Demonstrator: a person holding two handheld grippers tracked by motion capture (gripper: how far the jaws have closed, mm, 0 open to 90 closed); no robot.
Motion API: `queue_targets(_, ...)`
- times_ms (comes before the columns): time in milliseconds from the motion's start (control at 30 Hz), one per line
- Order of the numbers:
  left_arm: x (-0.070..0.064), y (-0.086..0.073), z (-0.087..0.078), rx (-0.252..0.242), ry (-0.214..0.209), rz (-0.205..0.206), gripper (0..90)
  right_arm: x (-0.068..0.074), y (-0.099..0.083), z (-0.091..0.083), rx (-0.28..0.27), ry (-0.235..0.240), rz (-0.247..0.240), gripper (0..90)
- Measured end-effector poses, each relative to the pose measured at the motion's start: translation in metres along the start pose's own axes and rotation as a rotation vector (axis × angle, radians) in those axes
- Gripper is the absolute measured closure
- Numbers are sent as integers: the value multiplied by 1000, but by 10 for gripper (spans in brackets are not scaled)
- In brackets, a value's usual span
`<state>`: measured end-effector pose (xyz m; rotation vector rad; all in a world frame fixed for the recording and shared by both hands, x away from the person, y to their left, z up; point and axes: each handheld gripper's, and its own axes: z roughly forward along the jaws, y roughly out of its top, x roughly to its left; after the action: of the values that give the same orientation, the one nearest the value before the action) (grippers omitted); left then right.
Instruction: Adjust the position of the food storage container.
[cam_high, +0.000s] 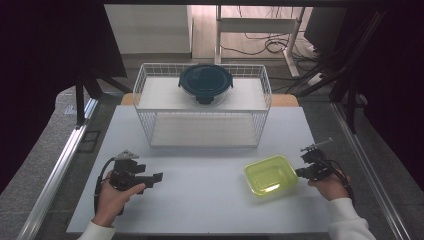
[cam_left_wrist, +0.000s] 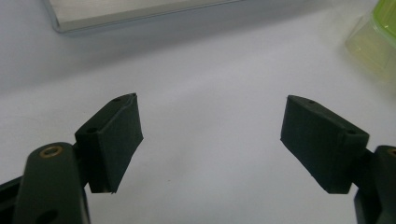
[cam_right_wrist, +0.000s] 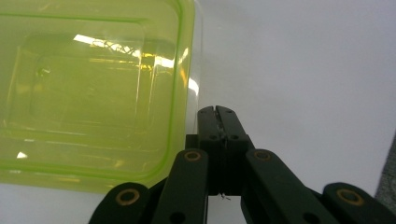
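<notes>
1. Near the bench's (cam_high: 200, 200) front right corner, the right hand-held gripper (cam_right_wrist: 218, 108) has its jaws pressed together on nothing, just beside the rim of the yellow-green container (cam_right_wrist: 93, 93); contact with it cannot be judged.
2. Toward the front left corner, the left hand-held gripper (cam_left_wrist: 212, 140) is spread wide over bare bench.
3. That container is cut off by the frame edges in both gripper views.
4. A dark round lidded bowl (cam_high: 205, 82) sits on the wire rack (cam_high: 150, 95) at the far edge.

Translucent yellow-green rectangular plastic container (cam_right_wrist: 88, 93), left of black jaws; white tabletop (cam_high: 200, 200); dark blue round lidded container (cam_high: 205, 82); white wire basket (cam_high: 150, 125).
</notes>
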<state>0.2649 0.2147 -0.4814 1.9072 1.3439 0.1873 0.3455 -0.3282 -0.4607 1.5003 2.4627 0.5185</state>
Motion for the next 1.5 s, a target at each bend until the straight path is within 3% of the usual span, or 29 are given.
queue_targets(267,0,0,1,2,1,-3,198,20,-5,-1,-17,37,-40,887)
queue_targets(833,2,-1,1,5,-3,-8,199,66,7,12,-7,102,-139,887)
queue_targets(1133,1,-1,1,5,-6,-6,199,95,11,14,-27,148,-198,887)
queue_targets(1500,1,-1,1,1,-11,-7,198,125,16,18,-26,169,-272,887)
